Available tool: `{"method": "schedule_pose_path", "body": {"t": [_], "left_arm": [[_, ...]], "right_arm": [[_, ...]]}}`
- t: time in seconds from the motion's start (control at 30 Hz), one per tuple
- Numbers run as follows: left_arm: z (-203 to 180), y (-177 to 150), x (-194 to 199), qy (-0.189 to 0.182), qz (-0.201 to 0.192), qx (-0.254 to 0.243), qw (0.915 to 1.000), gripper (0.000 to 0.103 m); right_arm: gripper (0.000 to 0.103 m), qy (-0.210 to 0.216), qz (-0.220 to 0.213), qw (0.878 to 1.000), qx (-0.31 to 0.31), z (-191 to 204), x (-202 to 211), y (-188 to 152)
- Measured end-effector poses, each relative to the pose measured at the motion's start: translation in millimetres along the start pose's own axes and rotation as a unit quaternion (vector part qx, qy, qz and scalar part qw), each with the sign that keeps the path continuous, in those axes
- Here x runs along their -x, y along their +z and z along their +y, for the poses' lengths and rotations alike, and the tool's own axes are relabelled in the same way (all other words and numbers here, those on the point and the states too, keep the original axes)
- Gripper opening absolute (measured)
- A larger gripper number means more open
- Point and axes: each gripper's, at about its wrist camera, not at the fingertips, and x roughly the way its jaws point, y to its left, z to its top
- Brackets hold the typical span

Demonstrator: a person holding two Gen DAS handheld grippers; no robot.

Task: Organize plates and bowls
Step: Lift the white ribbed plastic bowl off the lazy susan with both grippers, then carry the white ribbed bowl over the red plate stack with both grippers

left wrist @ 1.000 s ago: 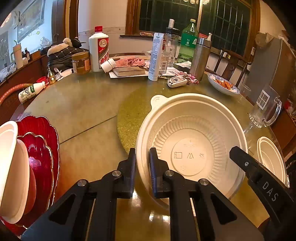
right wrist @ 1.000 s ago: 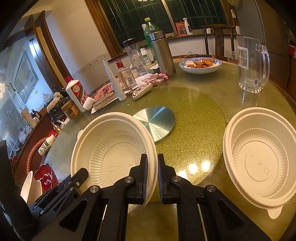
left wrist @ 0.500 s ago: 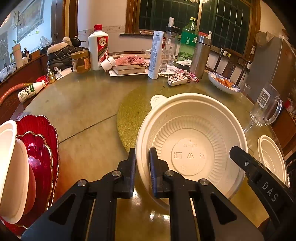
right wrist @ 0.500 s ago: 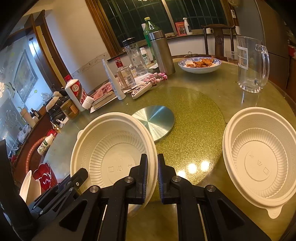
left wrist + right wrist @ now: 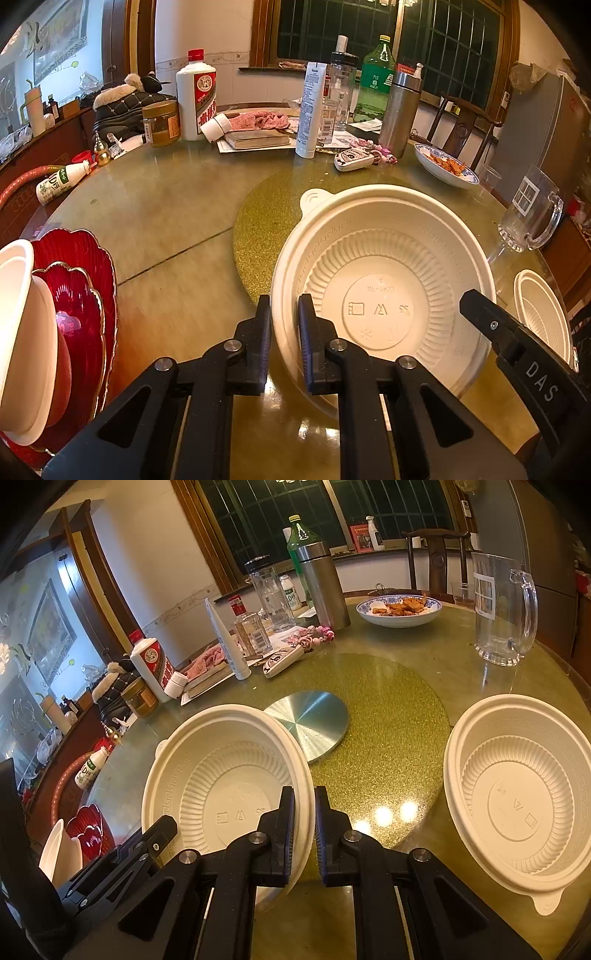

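Both grippers' fingers [image 5: 284, 343] [image 5: 304, 830] pinch one white bowl [image 5: 384, 280] rim; "DAS" on right gripper; embossed marks seemingly illegible.

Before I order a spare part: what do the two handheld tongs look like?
Both are matte black plastic. The left tongs and right tongs have flat rectangular fingers on angular linkage arms with triangular cutouts, joined by round silver rivets. White letters "DAS" mark the right one's outer side, seen in the left camera. No cables or sleeves show.
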Motion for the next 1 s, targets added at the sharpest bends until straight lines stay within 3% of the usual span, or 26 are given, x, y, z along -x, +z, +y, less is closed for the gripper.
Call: {"method": "schedule_pose_path", "body": {"t": [0.8,1.0], "left_arm": [[2,-1,9,-0.009,-0.018,0.005,0.9998,0.012],[-1,1,12,0.004,-0.031,0.001,0.9995,0.012]], "right_arm": [[0.01,0.001,-0.018,1.0,0.004,3,10,0],[0.01,0.001,-0.022,1.0,0.006,4,10,1]]}}
